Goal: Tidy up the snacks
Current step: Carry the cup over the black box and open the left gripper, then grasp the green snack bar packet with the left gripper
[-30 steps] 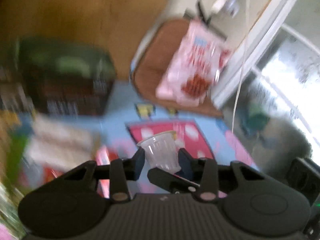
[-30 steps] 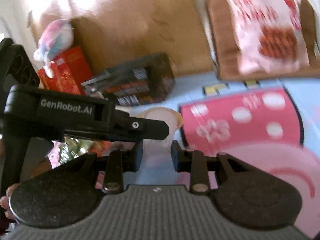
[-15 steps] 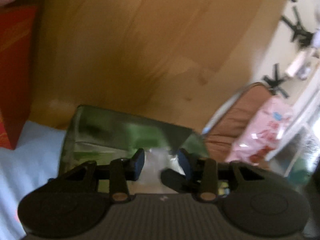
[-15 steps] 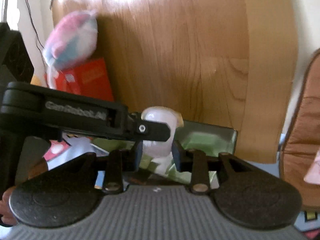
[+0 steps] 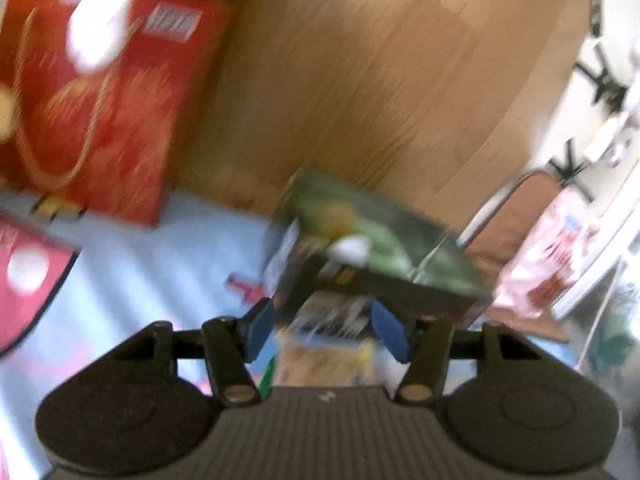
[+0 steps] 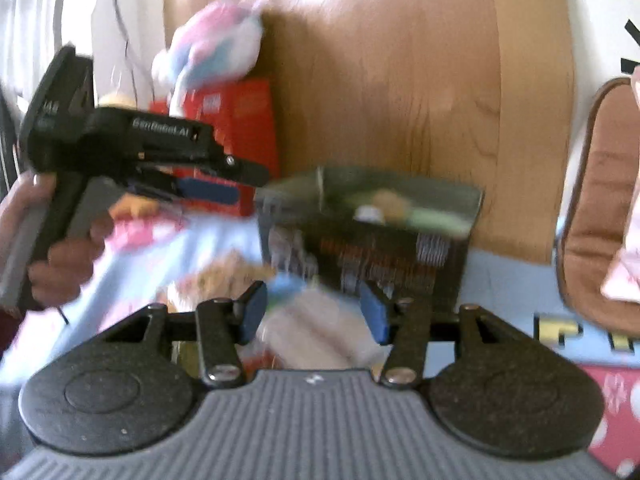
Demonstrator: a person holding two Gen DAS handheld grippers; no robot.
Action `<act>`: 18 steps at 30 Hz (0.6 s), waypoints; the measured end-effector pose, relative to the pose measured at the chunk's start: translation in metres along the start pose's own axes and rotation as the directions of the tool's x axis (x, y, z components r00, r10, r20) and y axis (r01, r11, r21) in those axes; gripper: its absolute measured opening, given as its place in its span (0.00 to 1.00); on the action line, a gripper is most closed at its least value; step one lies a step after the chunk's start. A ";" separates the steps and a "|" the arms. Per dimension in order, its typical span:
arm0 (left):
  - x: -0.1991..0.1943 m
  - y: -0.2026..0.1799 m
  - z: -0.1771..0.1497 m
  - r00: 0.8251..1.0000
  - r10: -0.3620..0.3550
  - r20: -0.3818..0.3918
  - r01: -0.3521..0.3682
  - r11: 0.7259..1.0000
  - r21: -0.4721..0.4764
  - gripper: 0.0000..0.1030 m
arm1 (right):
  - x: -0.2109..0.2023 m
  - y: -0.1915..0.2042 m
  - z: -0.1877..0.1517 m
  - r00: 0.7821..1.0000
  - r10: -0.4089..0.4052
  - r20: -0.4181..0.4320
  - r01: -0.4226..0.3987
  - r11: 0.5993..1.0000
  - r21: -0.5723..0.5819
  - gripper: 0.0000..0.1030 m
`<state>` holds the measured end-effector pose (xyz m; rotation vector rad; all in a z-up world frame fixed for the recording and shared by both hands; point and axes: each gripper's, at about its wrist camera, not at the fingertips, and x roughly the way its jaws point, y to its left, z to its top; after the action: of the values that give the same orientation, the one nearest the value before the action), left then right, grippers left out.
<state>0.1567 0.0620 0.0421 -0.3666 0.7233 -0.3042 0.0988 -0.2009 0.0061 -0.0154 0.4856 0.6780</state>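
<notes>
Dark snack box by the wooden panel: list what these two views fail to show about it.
- Contents of the dark snack box: right wrist view, smeared by motion blur.
- Its front print: both views, blurred.
- Its lower edge: left wrist view, behind the left gripper, jaws opening, nothing held.

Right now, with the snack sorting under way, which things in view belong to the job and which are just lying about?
Job:
- dark open cardboard box holding small snacks
- loose snack packets in front of it
- left gripper, right gripper, both empty, jaws opening

Lying about:
- red gift box
- pink-and-blue plush toy
- brown cushioned chair
- pink bag on it
</notes>
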 end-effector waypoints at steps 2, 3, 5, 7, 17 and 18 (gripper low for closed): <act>0.012 0.007 -0.015 0.997 0.008 -0.071 -0.009 1.000 -0.025 0.37 | 0.000 0.006 -0.011 0.999 0.014 -0.037 -0.014 1.000 0.004 0.53; 0.014 0.008 -0.023 0.997 -0.020 -0.080 0.016 0.999 -0.046 0.37 | 0.001 0.008 -0.016 0.998 0.003 -0.056 -0.003 1.000 0.006 0.53; 0.004 0.003 -0.036 0.998 -0.021 -0.059 0.019 0.999 -0.028 0.37 | -0.001 0.013 -0.023 0.997 -0.043 -0.066 0.042 0.999 -0.006 0.53; -0.008 -0.004 -0.049 0.998 -0.013 -0.056 0.013 1.000 -0.016 0.37 | -0.007 0.013 -0.028 0.995 -0.077 -0.062 0.076 0.997 -0.011 0.55; -0.092 0.035 -0.096 0.997 -0.078 -0.012 0.075 0.987 -0.145 0.37 | -0.044 0.007 -0.047 0.992 -0.124 -0.025 0.125 0.989 0.076 0.55; -0.095 0.041 -0.095 0.998 -0.056 0.000 0.056 0.986 -0.159 0.37 | -0.048 0.011 -0.046 0.995 -0.098 -0.004 0.098 0.992 0.078 0.55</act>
<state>0.0299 0.1152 0.0146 -0.5383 0.7450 -0.3013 0.0399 -0.2288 -0.0123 0.0341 0.5084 0.5625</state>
